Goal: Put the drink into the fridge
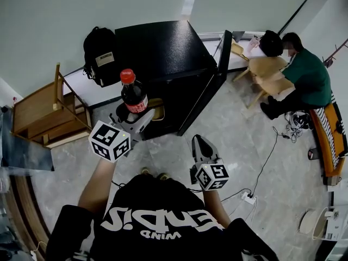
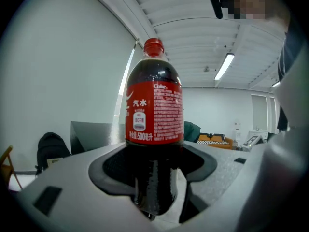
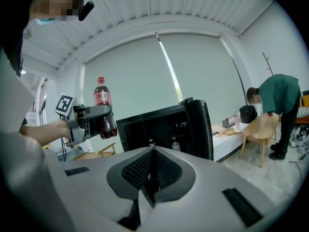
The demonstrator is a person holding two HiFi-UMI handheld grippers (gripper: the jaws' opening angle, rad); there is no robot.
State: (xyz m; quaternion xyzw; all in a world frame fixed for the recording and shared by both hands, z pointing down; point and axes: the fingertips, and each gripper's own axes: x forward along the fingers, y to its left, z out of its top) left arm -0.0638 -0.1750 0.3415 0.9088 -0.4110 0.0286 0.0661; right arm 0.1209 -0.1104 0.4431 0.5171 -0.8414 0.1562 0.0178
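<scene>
A dark cola bottle (image 1: pixel 133 95) with a red cap and red label stands upright in my left gripper (image 1: pixel 132 118), which is shut on its lower body. In the left gripper view the bottle (image 2: pixel 154 129) fills the middle, the dark pads pressing its sides. The black fridge (image 1: pixel 163 64) stands just beyond, its door (image 1: pixel 209 88) swung open to the right. From the right gripper view the fridge (image 3: pixel 161 127) shows its open inside with small bottles on a shelf, and the held bottle (image 3: pixel 104 111) hangs to its left. My right gripper (image 1: pixel 198 143) is shut with nothing in it, lower right of the fridge.
A wooden chair (image 1: pixel 46 113) stands left of the fridge and a black backpack (image 1: pixel 100 56) behind it. A person in green (image 1: pixel 304 75) bends over a wooden chair (image 1: pixel 266 72) at the right. Cables and a power strip (image 1: pixel 247 197) lie on the tiled floor.
</scene>
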